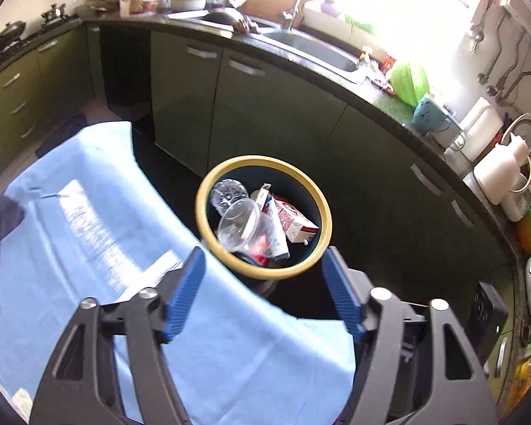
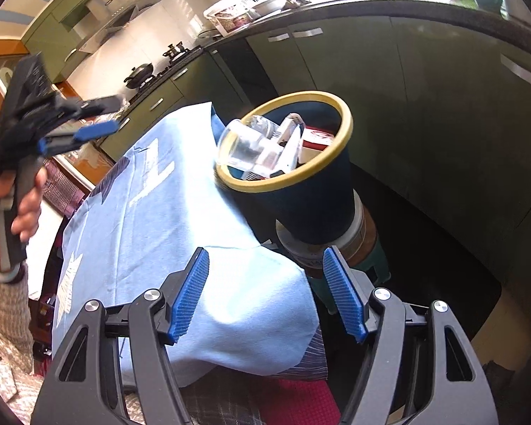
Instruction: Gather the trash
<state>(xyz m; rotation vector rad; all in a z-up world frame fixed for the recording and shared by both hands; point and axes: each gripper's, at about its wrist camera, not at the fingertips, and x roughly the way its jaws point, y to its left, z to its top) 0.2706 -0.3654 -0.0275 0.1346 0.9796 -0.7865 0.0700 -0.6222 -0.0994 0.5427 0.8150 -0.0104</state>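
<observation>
Tongs on my left [image 1: 262, 279] stand wide apart with nothing between the blue pads, angled down over the near rim of the bin [image 1: 263, 274]. From the right wrist view I see the same left tongs [image 2: 88, 134] raised at the far left, blurred, gripped by a hand [image 2: 14, 205] in a knitted sleeve [image 2: 3, 294]. My right tongs [image 2: 265, 283] are also apart and empty, pointing down over the corner of the blue cloth [image 2: 152, 212] covering the surface. The bin, dark with a yellow rim, stands just beyond the cloth's edge on a stack of tubs [image 2: 357, 237]. Inside it I see a clear plastic cup [image 1: 239, 225], a crushed clear bottle [image 1: 228, 193], a red and white carton [image 1: 295, 219] and a tube [image 1: 278, 230].
</observation>
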